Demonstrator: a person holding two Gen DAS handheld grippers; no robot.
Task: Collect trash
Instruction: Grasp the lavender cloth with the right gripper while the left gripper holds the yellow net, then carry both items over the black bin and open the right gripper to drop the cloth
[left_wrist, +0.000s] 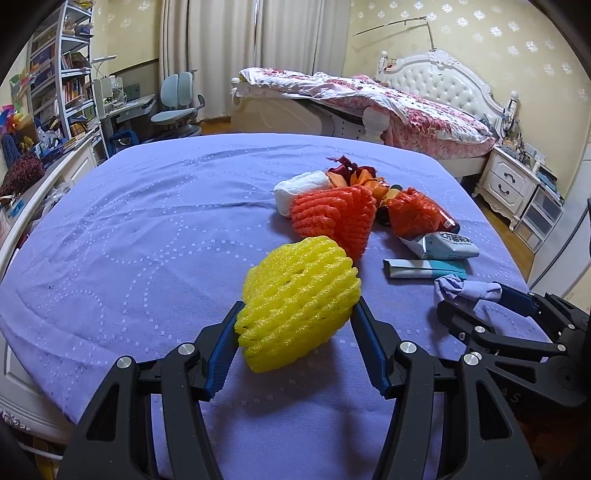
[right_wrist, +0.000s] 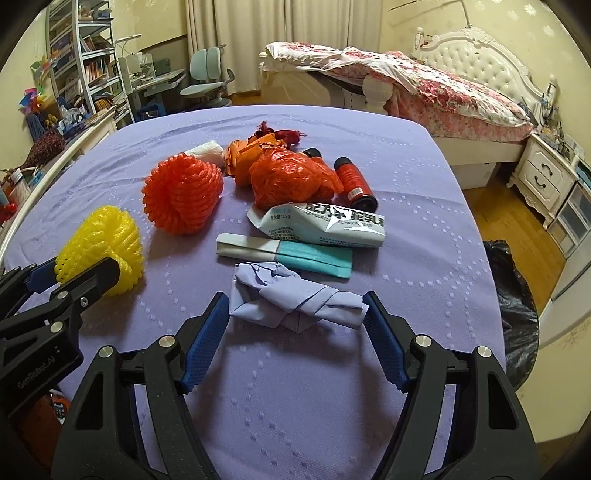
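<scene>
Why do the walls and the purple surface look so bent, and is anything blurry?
Left wrist view: fisheye lens bows the purple cover, black corners; yellow foam net sharp, soft shadow beneath. Right wrist view: same bulge; glare on the white pouch; crumpled purple cloth crisp.

2 foam nets (yellow, orange), 2 bottles, 1 tissue wad

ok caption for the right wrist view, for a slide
Right claw straddles a crumpled lilac paper on the purple tablecloth, beside the left claw gripping a yellow foam net.
</scene>
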